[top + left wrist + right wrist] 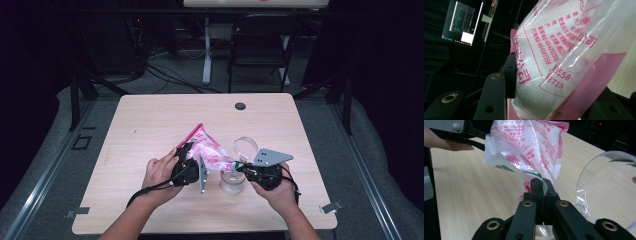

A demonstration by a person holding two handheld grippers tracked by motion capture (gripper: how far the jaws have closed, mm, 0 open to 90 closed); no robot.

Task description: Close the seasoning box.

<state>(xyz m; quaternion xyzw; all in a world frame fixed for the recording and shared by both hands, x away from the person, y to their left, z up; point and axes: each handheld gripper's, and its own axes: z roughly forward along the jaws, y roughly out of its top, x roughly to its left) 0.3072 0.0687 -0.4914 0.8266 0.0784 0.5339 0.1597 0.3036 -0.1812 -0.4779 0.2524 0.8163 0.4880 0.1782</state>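
Note:
A pink and white plastic bag (207, 147) of white granules hangs tilted above the table. My left gripper (187, 157) is shut on the bag's fat body (554, 50), with one black pad (510, 72) pressed into its side. At the bag's lower corner (534, 173), my right gripper (241, 167) is shut on the thin film, its jaws (540, 185) closed together. A small clear jar (233, 184) stands open right under that corner, and its mouth (544, 231) shows beneath the right jaws.
A clear round lid (245, 145) lies just behind the jar, large at the right of the right gripper view (606, 182). The wooden table (150, 120) has a cable hole (240, 106) near its far edge. A black chair (262, 40) stands beyond the table.

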